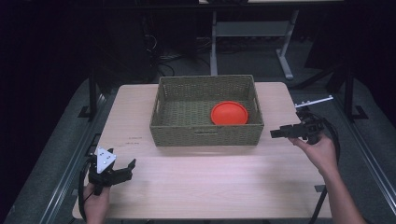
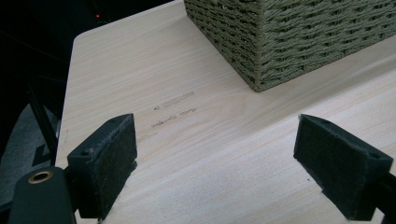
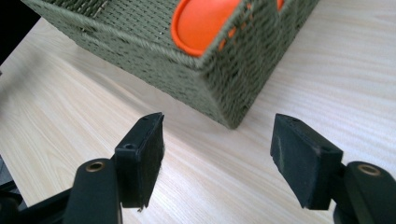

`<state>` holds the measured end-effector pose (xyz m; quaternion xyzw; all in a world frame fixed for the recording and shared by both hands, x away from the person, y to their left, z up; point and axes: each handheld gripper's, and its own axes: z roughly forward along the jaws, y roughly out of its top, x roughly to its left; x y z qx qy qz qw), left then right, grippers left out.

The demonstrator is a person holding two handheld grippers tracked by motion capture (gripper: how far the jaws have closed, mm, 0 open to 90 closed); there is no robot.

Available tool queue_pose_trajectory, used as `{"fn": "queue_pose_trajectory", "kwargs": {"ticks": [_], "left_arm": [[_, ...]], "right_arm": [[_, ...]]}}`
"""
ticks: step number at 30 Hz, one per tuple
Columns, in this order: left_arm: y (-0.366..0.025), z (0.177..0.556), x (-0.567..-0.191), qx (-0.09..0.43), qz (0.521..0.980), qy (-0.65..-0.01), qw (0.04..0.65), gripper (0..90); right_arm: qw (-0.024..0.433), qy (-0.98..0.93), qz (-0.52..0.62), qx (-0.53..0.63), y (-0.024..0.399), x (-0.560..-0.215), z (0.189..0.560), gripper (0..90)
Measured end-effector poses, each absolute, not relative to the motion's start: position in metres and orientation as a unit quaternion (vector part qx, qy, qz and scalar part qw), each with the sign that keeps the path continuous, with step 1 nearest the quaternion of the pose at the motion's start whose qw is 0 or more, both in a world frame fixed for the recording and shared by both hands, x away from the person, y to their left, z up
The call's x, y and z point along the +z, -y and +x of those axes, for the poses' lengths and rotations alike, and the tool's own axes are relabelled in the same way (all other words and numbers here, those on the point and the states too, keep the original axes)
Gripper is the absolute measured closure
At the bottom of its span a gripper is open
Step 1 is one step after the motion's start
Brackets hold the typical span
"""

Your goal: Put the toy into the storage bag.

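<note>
Olive-green woven basket [image 1: 205,133], orange disc [image 1: 229,113], pale wood-grain table [image 1: 210,177].

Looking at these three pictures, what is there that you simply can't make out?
- Orange dish, high view: its underside and near edge are hidden by the wicker basket wall; whether it is a plate, bowl or lid is unclear.
- Orange dish, right gripper view: cut off by the top edge and the basket corner.
- Faint marks on the table, left gripper view: too small to read.
- Background room, high view: too dark.

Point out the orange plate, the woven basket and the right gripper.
orange plate [image 1: 229,113], high view, its centre.
woven basket [image 1: 205,135], high view, near wall.
right gripper [image 1: 274,134], high view, between the jaw tips.
</note>
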<state>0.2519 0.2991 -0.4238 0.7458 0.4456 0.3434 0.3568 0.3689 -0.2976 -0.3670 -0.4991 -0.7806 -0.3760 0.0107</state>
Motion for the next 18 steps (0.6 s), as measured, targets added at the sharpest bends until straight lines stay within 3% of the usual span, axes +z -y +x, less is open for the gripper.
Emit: {"fn": "queue_pose_trajectory", "kwargs": {"ticks": [18], "left_arm": [[-0.298,0.252,-0.425,0.343,0.748,-0.445,0.355,12.8]], "right_arm": [[0.012,0.779,-0.504,-0.373,0.311,-0.397,0.349,33.4]]}}
